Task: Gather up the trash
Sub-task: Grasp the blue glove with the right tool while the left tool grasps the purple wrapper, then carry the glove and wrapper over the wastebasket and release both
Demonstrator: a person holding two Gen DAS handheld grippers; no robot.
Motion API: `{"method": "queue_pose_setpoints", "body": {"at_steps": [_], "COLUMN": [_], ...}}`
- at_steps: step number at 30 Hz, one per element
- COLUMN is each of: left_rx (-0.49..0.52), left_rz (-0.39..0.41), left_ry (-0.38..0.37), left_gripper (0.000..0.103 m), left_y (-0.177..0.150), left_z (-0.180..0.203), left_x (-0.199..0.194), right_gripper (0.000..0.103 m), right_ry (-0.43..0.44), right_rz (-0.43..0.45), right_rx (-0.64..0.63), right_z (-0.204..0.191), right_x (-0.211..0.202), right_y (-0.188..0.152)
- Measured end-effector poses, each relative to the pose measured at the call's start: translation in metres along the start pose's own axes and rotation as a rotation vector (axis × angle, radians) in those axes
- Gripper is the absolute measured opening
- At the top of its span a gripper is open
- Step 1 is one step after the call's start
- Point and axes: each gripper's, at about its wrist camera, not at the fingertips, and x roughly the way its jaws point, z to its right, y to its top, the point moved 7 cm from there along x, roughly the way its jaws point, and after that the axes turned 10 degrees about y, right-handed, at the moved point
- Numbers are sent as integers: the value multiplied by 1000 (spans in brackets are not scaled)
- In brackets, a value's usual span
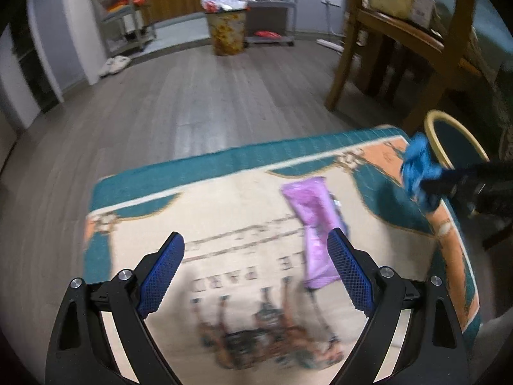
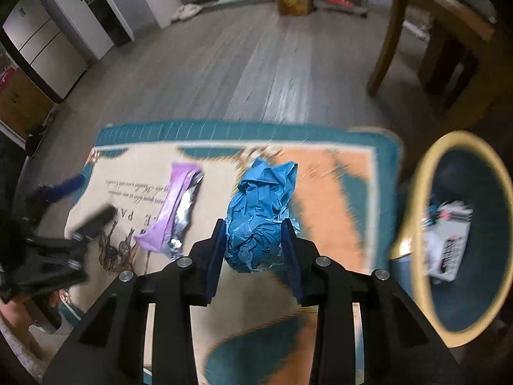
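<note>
My right gripper (image 2: 255,247) is shut on a crumpled blue paper wad (image 2: 259,211) and holds it above the rug; the wad also shows in the left wrist view (image 1: 418,173), at the right gripper's tip (image 1: 429,186). A purple foil wrapper (image 2: 176,211) lies flat on the rug (image 2: 327,173). In the left wrist view the wrapper (image 1: 315,221) lies just ahead of my right-hand finger (image 1: 348,269). My left gripper (image 1: 256,250) is open and empty over the rug (image 1: 224,211). A small bin with a yellow rim (image 2: 413,224) stands at the rug's right edge and holds some trash (image 2: 449,243).
A patterned tall bin (image 1: 226,32) heaped with bags stands far across the wooden floor (image 1: 192,96). A wooden chair (image 1: 400,41) stands at the right. Metal shelving (image 1: 128,9) and white slippers (image 1: 113,64) are at the far left.
</note>
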Motion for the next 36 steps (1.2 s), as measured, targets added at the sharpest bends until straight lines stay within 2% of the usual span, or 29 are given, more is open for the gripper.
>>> {"method": "queue_pose_setpoints", "body": {"at_steps": [6,10,12,14,15,16,19,26,29,33,36], "left_rx": [82,115,125,120,115,115,142,111,130,123,179], "left_rz": [-58,-104,-117,-134,-146,-162,-147,-74,-27,42,79], "left_ry": [-38,-60,-36,-24,-23,-24,-8,-30,-44,-98,-164], "left_gripper": [89,73,68,57,45,27,14,13,13,13,13], "left_y": [-1,-3,-6,-8,-9,-10,-8,9,19,40,47], "left_z": [45,63,66,65,65,67,70,71,77,95,132], "left_x": [20,32,37,42,44,47,44,21,4,-19,-35], "right_gripper": [34,34,34,34,34,34,34,34,34,34,34], "right_ry": [-39,-57,-59,-63,-58,-59,-67,-70,-79,-127,-174], "right_rz": [96,138,140,134,131,129,117,136,145,196,196], "right_rx": [-41,-56,-45,-43,-36,-30,-16,35,51,104,173], "right_z": [15,25,33,36,40,42,52,75,85,121,159], "right_x": [-65,-106,-117,-118,-117,-113,-108,-114,-121,-141,-147], "right_y": [11,10,4,0,0,1,0,0,0,3,-4]}}
